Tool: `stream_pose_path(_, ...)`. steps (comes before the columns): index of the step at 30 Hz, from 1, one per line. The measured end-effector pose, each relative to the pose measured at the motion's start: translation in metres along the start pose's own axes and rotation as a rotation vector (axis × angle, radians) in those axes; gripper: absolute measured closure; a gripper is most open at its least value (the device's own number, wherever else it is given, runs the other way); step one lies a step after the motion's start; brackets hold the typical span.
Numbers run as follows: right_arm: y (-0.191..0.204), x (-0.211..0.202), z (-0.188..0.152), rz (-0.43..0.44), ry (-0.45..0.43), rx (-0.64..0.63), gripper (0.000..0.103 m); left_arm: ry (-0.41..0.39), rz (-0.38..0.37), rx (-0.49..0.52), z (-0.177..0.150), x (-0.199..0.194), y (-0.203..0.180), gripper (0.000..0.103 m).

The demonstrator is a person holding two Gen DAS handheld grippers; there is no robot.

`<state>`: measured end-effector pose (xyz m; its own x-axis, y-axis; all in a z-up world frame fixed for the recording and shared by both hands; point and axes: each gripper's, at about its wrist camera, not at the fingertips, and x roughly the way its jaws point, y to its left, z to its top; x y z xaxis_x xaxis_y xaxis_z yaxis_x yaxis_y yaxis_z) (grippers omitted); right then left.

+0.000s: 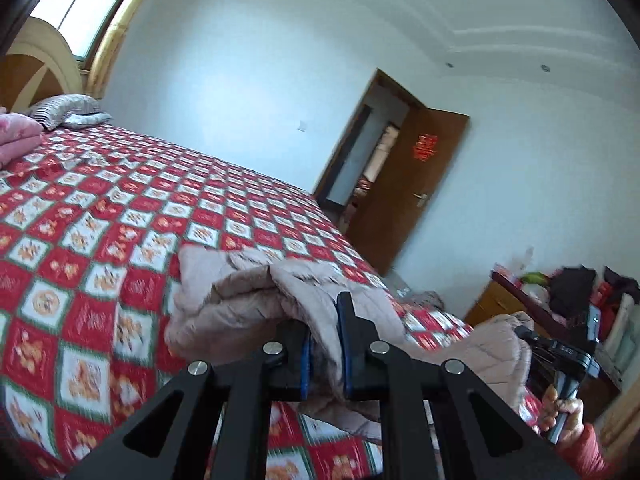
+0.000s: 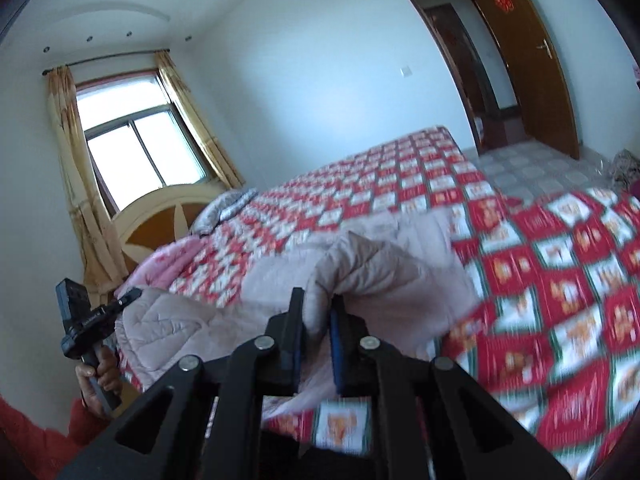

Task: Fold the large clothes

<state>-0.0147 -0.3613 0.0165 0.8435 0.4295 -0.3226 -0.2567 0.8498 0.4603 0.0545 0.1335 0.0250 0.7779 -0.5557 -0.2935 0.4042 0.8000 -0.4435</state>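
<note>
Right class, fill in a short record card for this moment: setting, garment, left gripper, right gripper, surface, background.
setting: bedroom
garment: beige quilted coat, bunched, lifted off the bed at both gripped ends
left gripper: shut on the coat
right gripper: shut on the coat
surface: bed with red and white checked bedspread
background: open wooden door, curtained window, pink folded bedding near the striped pillow

Pale pinkish-beige quilted padded jacket, bulky, crumpled and bunched in folds. Held up off the red-and-white checked bedspread at two spots, the fabric sagging between them, rest draping down toward the bed. In the right wrist view a puffy fold sticks up, another quilted section hangs at left. Edges blurred.
</note>
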Motion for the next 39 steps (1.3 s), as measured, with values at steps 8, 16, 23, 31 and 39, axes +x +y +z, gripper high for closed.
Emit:
stream_pose_path(8,-0.025,0.087,0.082,-0.094,-0.058,-0.024,0.089,0.022,0.160,-0.070,0.065,0.082,0.028,0.092)
stream_pose_path(16,-0.081,0.198,0.113,-0.245,-0.050,0.058,0.089,0.092,0.344,-0.101,0.089,0.198,0.065,0.092)
stream_pose_path(23,-0.119,0.287,0.100,-0.442,0.001,0.004,0.089,0.202,0.535,-0.097,0.067,0.293,0.106,0.088)
stream_pose_path(31,-0.156,0.334,0.060,-0.467,0.068,-0.006,0.067,0.247,0.568,-0.057,0.028,0.339,0.138,0.084)
stream_pose_path(39,-0.167,0.358,0.055,-0.508,0.140,0.012,0.065,0.231,0.516,-0.154,0.016,0.353,0.156,0.082)
